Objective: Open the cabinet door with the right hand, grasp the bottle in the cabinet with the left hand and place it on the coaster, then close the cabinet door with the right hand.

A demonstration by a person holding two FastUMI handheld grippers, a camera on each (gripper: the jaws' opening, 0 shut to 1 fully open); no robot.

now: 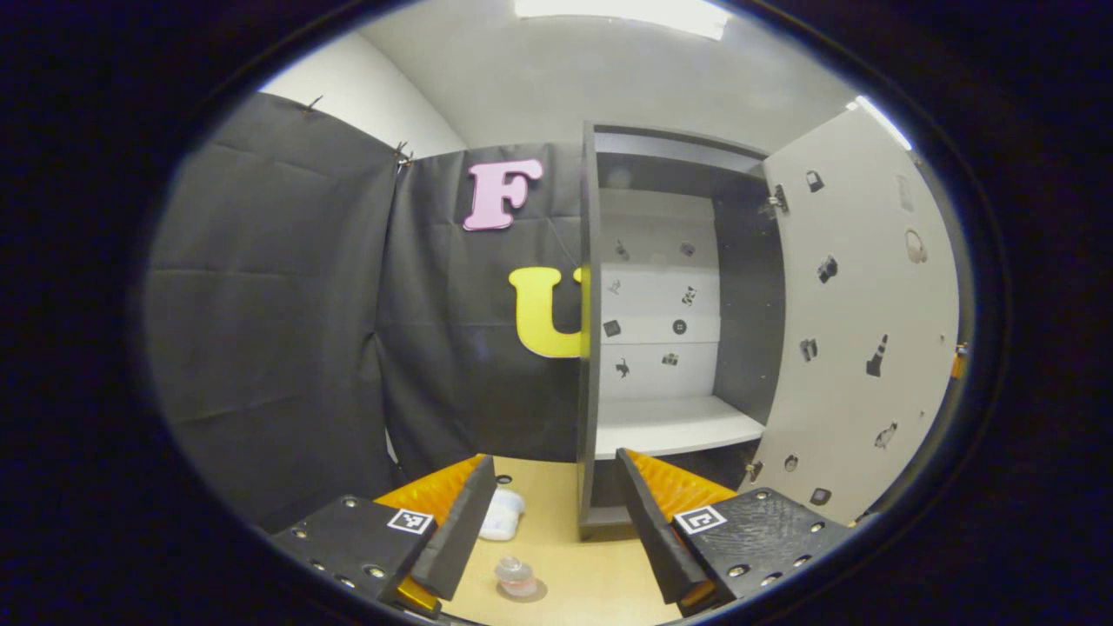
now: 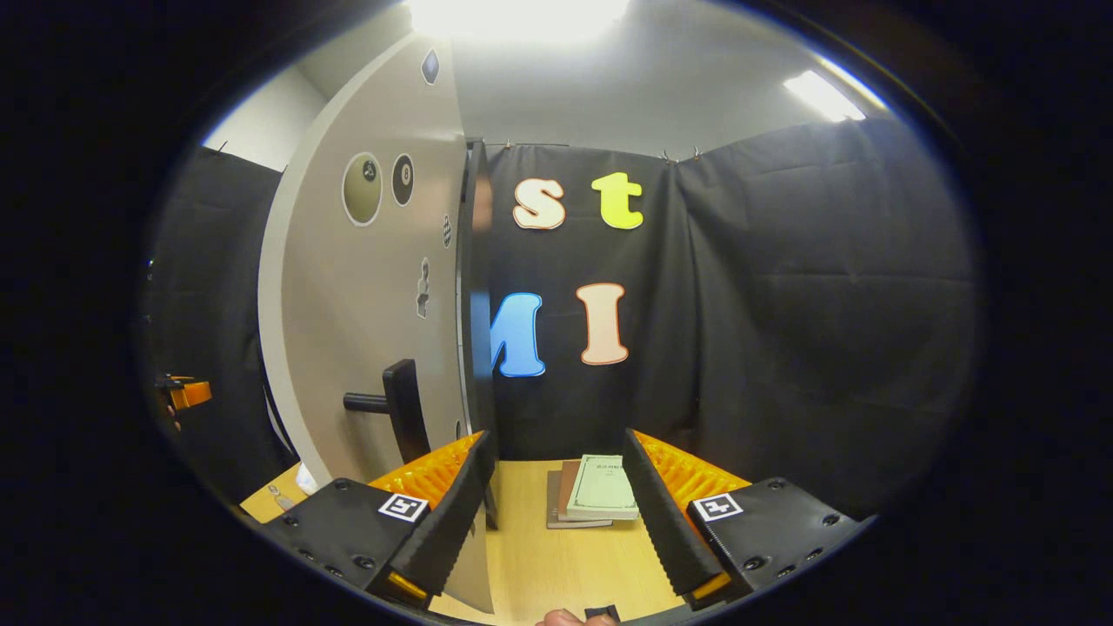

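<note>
Two grippers spread, holding nothing. Small clear plastic bottle (image 1: pixel 516 576) stands on round coaster on tan wooden table (image 1: pixel 574 574), between left gripper (image 1: pixel 556 513) fingers, apart from them. Grey cabinet door (image 2: pixel 365 287) open; right gripper (image 2: pixel 556 513) beside its edge, likely to push it closed.

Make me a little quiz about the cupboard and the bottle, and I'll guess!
1. True or false: the cabinet door is shut.
2. Where does the bottle stand? A on a chair; B on the table; C on the floor.
3. Fill in the gap: in the right gripper view, a small stack of ___ lies on the table.
Key: 1 false, it stands wide open; 2 B; 3 books.
</note>
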